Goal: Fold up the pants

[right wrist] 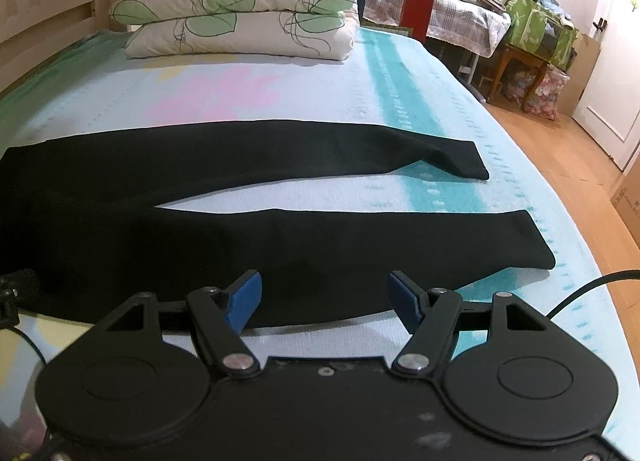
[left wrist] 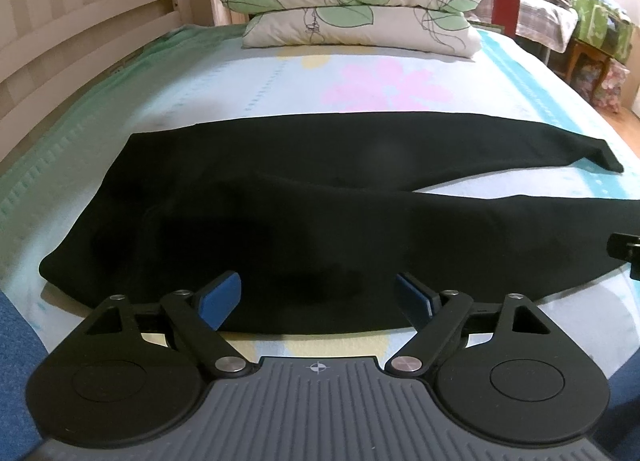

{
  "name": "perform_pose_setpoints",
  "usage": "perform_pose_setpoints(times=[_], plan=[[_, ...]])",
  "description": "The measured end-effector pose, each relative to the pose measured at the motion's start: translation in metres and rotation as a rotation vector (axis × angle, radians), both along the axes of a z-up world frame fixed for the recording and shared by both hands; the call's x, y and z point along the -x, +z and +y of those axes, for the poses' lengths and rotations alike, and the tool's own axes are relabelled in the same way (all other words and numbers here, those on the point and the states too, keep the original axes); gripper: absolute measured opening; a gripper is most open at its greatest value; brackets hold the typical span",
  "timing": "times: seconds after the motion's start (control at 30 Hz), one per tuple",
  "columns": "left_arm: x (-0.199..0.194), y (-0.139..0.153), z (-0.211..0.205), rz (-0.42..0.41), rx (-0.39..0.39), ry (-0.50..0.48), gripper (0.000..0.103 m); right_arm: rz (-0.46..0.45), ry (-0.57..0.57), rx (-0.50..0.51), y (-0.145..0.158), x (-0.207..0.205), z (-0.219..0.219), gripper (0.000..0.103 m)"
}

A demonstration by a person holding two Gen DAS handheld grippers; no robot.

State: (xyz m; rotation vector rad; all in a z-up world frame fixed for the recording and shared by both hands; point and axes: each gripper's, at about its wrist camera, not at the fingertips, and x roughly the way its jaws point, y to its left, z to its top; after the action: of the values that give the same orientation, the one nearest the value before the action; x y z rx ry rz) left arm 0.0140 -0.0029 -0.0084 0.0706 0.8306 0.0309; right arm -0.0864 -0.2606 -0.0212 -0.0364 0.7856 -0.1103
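Bedroom light falls on a bed [left wrist: 280, 77] dressed in a pale blue sheet with a pink flower print, a wooden rail along its left side, two leaf-patterned pillows [left wrist: 352, 5] stacked at the far end, and cluttered furniture and wood floor off to the right. Across the near half of the mattress lie the black pants [left wrist: 280, 197], spread flat and unfolded: the waist end sits to the left, and the two legs run rightward, parting in a narrow V so that the far leg [right wrist: 320, 149] and the near leg [right wrist: 360, 245] end well apart near the right edge of the bed. The left hand-held gripper [left wrist: 320, 297] hangs at the near hem of the waist section, jaws released and wide, nothing between the blue pads. The right hand-held gripper [right wrist: 325, 297] hovers likewise over the near edge of the near leg, also released and holding nothing. No fold has been made yet, so this reads as the approach before the first grasp. The next move probably calls for both grippers to dip onto the near edge, pinch only that layer of cloth, and carry the near leg over the far one, lifting evenly so the fabric does not drag or bunch.
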Motion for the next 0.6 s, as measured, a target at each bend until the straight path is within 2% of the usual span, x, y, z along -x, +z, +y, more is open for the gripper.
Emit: perform_pose_setpoints(times=[0.4,0.6], plan=[[-0.0034,-0.0018,0.0035,0.016,0.017,0.013,0.084,0.0,0.01,0.008,0.0005,0.0014,0.0048,0.073],[-0.0016,-0.0024,0.0021,0.007,0.002,0.005,0.084,-0.002,0.009,0.008,0.0005,0.0021,0.0059,0.073]])
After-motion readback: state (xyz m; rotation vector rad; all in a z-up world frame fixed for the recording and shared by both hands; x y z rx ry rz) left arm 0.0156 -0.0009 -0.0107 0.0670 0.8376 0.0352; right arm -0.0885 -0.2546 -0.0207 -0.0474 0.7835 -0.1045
